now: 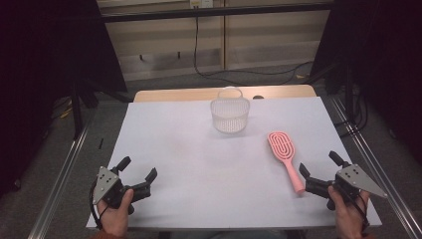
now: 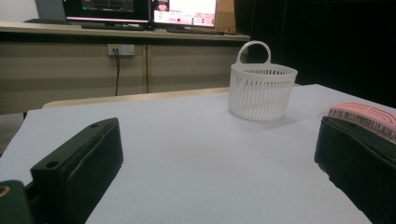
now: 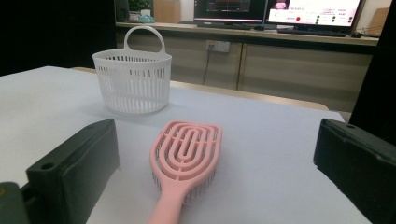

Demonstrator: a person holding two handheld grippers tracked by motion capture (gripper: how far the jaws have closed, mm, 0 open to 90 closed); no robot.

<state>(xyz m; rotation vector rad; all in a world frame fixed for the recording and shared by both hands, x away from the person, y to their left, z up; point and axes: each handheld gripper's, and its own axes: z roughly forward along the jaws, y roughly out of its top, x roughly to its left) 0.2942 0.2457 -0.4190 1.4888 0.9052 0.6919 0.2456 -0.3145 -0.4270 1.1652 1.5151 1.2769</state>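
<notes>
Pink and slotted, the hairbrush point(image 1: 284, 157) lies flat at the lower right of the high view, its handle end just beside the right gripper point(image 1: 318, 172), whose jaws stand wide with nothing between them. The left gripper point(image 1: 137, 172) (lower left) gapes wide too. A white basket point(image 1: 229, 115) stands upright at upper centre.

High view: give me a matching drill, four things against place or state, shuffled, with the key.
Things:
1. hairbrush
2. basket
3. left gripper
4. right gripper

Places or states:
A. white, upright, far middle of the table
B. near left corner, jaws open, nothing between them
C. pink, lying flat, bristles down
D. jaws open, just behind the brush handle

Pairs: 1-C, 2-A, 3-B, 4-D
</notes>
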